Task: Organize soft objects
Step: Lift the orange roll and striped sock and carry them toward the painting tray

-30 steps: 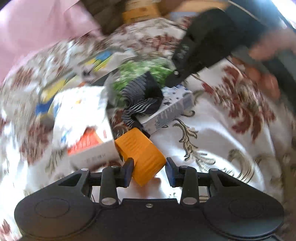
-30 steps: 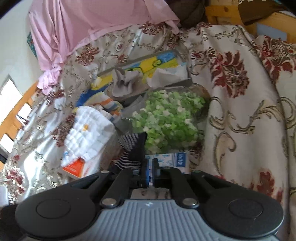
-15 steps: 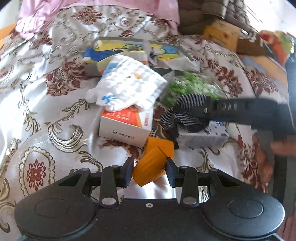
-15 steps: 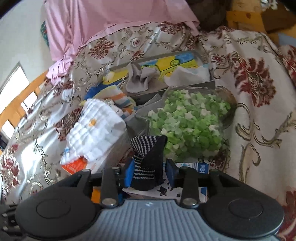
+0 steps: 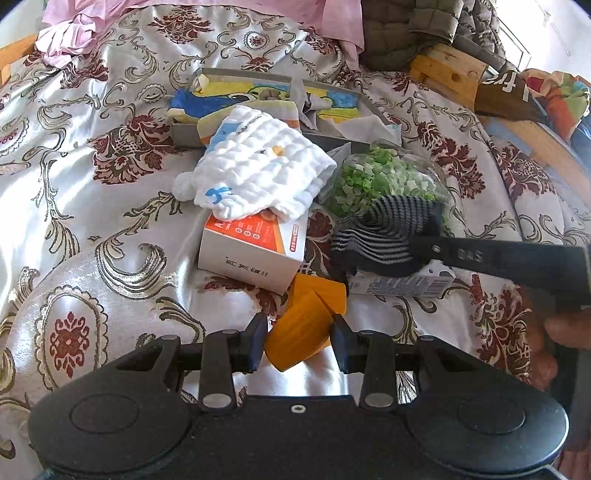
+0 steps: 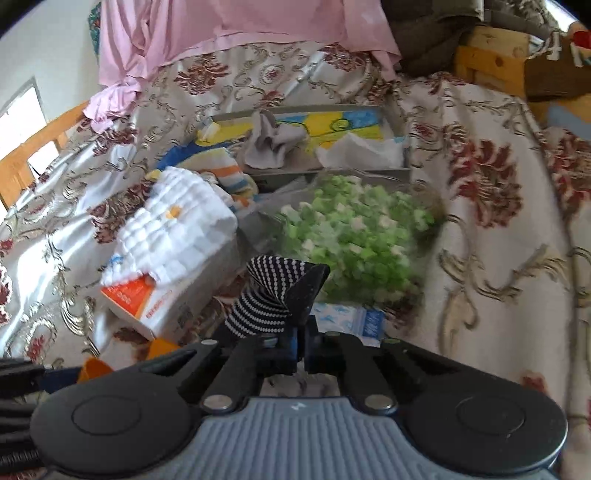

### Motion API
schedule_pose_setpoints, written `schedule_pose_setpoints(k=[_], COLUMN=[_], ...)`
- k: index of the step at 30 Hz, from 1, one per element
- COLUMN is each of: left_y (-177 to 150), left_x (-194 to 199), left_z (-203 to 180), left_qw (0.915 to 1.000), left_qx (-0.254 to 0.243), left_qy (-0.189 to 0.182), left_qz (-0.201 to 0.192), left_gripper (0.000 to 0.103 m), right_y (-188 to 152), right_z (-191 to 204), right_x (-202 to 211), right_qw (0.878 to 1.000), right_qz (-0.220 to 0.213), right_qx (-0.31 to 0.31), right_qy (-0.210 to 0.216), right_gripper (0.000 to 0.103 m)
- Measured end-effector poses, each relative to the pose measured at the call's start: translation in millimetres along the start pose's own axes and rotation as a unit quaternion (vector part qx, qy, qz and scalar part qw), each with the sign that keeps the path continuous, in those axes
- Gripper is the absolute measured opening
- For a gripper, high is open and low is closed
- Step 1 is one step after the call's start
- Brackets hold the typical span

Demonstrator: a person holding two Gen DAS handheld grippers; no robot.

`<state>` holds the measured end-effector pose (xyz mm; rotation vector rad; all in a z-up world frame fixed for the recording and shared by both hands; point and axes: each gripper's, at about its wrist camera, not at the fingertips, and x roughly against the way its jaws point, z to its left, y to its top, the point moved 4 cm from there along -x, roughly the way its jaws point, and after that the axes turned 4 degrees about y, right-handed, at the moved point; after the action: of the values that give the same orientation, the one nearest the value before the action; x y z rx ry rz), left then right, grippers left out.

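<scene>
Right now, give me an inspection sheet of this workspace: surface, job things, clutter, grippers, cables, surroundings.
Surface: floral bedspread, rumpled.
Job's things: striped sock; white quilted cloth draped on an orange-and-white box; orange block.
Clutter: bag of green pieces; grey tray holding cloths.
Grippers: right gripper jaws shut on the striped sock; left gripper jaws around the orange block.
Cables: nothing seen.
Surroundings: pink fabric, wooden frame.

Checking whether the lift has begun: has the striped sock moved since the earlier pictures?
No. The sock still lies on the carton beside the green bag; the right gripper is shut on it.
</scene>
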<state>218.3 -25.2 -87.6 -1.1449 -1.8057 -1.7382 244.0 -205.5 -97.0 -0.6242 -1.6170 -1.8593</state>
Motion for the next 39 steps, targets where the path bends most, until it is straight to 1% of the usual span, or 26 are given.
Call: schedule_pose_setpoints(k=[3, 5, 8, 11, 13, 15, 18, 19, 21, 24, 26, 28, 29, 31, 32, 33, 34, 37, 39], left_y=[0.2, 0.7, 1.6, 2.3, 1.9, 1.6, 0.9, 0.6, 0.1, -1.4, -1.0, -0.1, 0.1, 0.2, 0.0, 0.3, 0.3, 2.4, 5.3], left_x=[1.0, 0.8, -1.5, -4.7, -6.9, -9.2, -12.6, -14.3, -17.7, -24.0, -25.8, -25.3, -24.5, -23.4, -23.3, -23.2, -22.9, -20.2, -15.8], left_z=[-0.1, 0.5, 3.3, 5.8, 5.1, 3.1, 0.6, 0.3, -0.4, -1.6, -2.4, -4.4, -6.2, -9.3, -10.7, -11.7, -12.4, -12.4, -12.8], left_qw=[1.0000, 1.0000, 0.9999, 0.9998, 0.9999, 0.9999, 1.0000, 1.0000, 0.9999, 0.9995, 0.9994, 0.9994, 0.9992, 0.9985, 0.9982, 0.9980, 0.9979, 0.9979, 0.9979], left_qx=[0.002, 0.005, 0.011, 0.018, 0.016, 0.009, 0.000, -0.001, -0.003, -0.019, -0.024, -0.028, -0.034, -0.049, -0.055, -0.058, -0.059, -0.058, -0.056], left_qy=[0.002, 0.005, 0.007, 0.004, 0.004, 0.004, 0.005, 0.003, 0.003, 0.018, 0.020, 0.019, 0.019, 0.024, 0.025, 0.026, 0.027, 0.027, 0.025], left_qz=[-0.002, -0.003, -0.001, 0.003, 0.005, 0.006, 0.006, 0.008, 0.012, 0.016, 0.013, 0.009, 0.006, 0.001, -0.001, -0.002, -0.003, -0.011, -0.023], left_gripper=[0.039, 0.039, 0.039, 0.040, 0.040, 0.042, 0.045, 0.047, 0.049, 0.048, 0.046, 0.042, 0.042, 0.041, 0.041, 0.041, 0.041, 0.041, 0.041], right_y=[-3.2, -2.2, 0.9, 3.6, 4.4, 5.0, 5.3, 5.2, 4.2, 2.2, 0.4, -1.6, -2.7, -5.0, -5.7, -6.5, -6.7, -6.0, -4.2], right_z=[-6.4, -9.9, -10.8, -9.3, -7.5, -4.2, 3.6, 6.4, 11.7, 16.0, 17.7, 19.6, 21.2, 25.6, 27.6, 29.5, 30.6, 31.1, 31.0], right_x=[4.9, 3.8, 1.5, -2.7, -5.5, -7.3, -9.6, -10.8, -14.2, -19.7, -22.6, -24.9, -25.2, -25.2, -25.1, -24.8, -24.1, -21.2, -16.6], right_qw=[1.000, 1.000, 1.000, 0.999, 0.999, 0.999, 0.999, 0.999, 0.999, 0.999, 0.999, 0.998, 0.997, 0.996, 0.995, 0.995, 0.994, 0.994, 0.994], right_qz=[0.000, -0.004, -0.013, -0.018, -0.019, -0.022, -0.025, -0.029, -0.027, -0.022, -0.019, -0.016, -0.017, -0.016, -0.016, -0.016, -0.018, -0.026, -0.038], right_qx=[-0.002, -0.010, -0.020, -0.024, -0.024, -0.020, -0.005, 0.000, 0.017, 0.039, 0.051, 0.065, 0.075, 0.089, 0.094, 0.099, 0.104, 0.107, 0.107], right_qy=[-0.017, -0.014, 0.002, 0.024, 0.032, 0.037, 0.042, 0.036, 0.030, 0.018, 0.006, -0.005, -0.011, -0.009, -0.007, -0.005, -0.005, -0.005, -0.003], right_gripper=[0.003, 0.003, 0.005, 0.016, 0.035, 0.045, 0.055, 0.057, 0.057, 0.057, 0.052, 0.037, 0.035, 0.022, 0.019, 0.013, 0.010, 0.006, 0.006])
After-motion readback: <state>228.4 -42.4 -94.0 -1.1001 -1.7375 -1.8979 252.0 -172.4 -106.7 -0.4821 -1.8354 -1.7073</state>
